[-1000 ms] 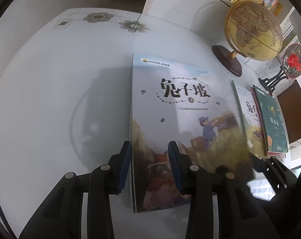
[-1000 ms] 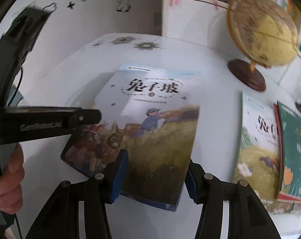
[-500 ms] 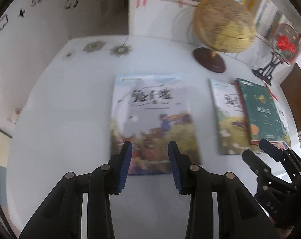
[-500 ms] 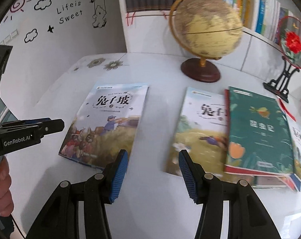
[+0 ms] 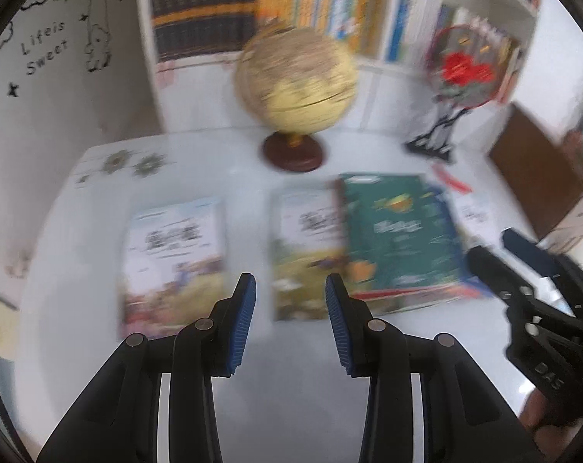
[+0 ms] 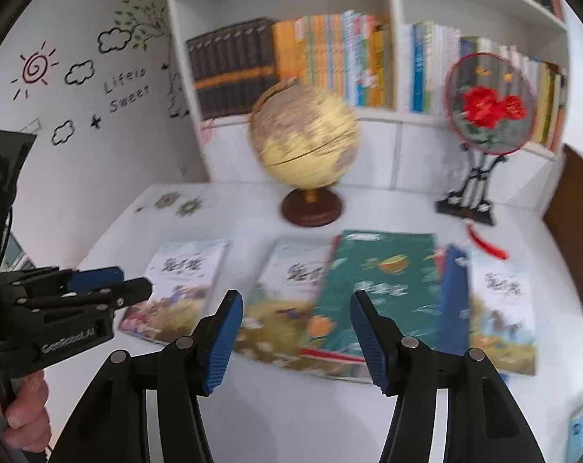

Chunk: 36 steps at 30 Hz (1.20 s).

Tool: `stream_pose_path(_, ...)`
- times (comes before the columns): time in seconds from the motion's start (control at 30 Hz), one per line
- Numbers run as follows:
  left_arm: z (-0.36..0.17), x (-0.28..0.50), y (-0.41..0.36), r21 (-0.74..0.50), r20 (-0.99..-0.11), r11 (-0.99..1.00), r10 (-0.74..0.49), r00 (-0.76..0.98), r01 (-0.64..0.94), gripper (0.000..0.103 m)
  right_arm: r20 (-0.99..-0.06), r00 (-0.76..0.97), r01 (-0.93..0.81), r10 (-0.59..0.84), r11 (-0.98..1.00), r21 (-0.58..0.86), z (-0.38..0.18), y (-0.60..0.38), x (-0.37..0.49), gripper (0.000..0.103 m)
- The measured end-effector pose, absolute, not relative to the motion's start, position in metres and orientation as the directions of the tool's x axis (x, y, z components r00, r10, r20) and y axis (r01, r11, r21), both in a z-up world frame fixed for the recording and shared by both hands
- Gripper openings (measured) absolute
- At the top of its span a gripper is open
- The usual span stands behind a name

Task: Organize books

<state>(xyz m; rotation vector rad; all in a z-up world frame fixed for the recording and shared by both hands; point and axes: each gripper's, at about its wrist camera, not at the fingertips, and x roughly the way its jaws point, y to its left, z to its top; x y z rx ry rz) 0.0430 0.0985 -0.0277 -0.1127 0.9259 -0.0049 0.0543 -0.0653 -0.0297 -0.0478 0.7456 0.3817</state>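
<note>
Several books lie flat on the white table [image 5: 283, 378]. A pale blue picture book [image 5: 173, 262] [image 6: 179, 281] lies alone at the left. Right of it lies a similar book [image 5: 303, 254] [image 6: 283, 293], partly under a green book [image 5: 399, 239] [image 6: 380, 285]. A further book [image 6: 499, 301] lies at the right. My left gripper [image 5: 290, 322] is open and empty, raised above the table's near edge. My right gripper [image 6: 295, 337] is open and empty, also raised and pulled back. Both views are blurred.
A globe [image 5: 295, 88] [image 6: 305, 142] on a wooden base stands at the back of the table. A round fan with a red flower [image 6: 488, 108] on a black stand is at the back right. A filled bookshelf [image 6: 330, 58] rises behind. A brown chair [image 5: 530, 177] is at the right.
Both grippers have pulled back and up from the pale blue book, which lies where it was left. The views now take in the whole table and bookshelf.
</note>
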Motion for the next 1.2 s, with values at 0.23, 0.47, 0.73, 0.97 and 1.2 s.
stream_pose_path(0.23,-0.026,0.048,0.064,-0.182,-0.773,0.982,-0.112,0.624,-0.048,0.035,-0.652,0.697,-0.312,0.299,0.945,0.1,-0.023,-0.141,0.061,0.056)
stream_pose_path(0.47,-0.024,0.083,0.064,-0.258,-0.753,0.966,-0.197,0.628,-0.007,0.041,-0.642,0.726,-0.24,0.245,0.966,0.098,-0.018,-0.198,0.088,0.056)
stream_pose_path(0.73,-0.107,0.138,0.051,-0.282,-0.843,0.96,-0.244,0.48,-0.008,0.041,-0.727,0.632,-0.152,0.27,0.962,0.226,-0.077,-0.219,0.134,0.056)
stream_pose_path(0.97,-0.159,0.17,0.044,-0.312,-0.867,0.95,-0.29,0.405,0.011,0.041,-0.784,0.546,-0.13,0.297,0.954,0.271,-0.132,-0.204,0.171,0.056)
stream_pose_path(1.2,-0.19,0.185,0.048,-0.322,-0.89,0.946,-0.289,0.354,-0.037,0.041,-0.815,0.492,-0.145,0.306,0.952,0.27,-0.163,-0.189,0.19,0.056)
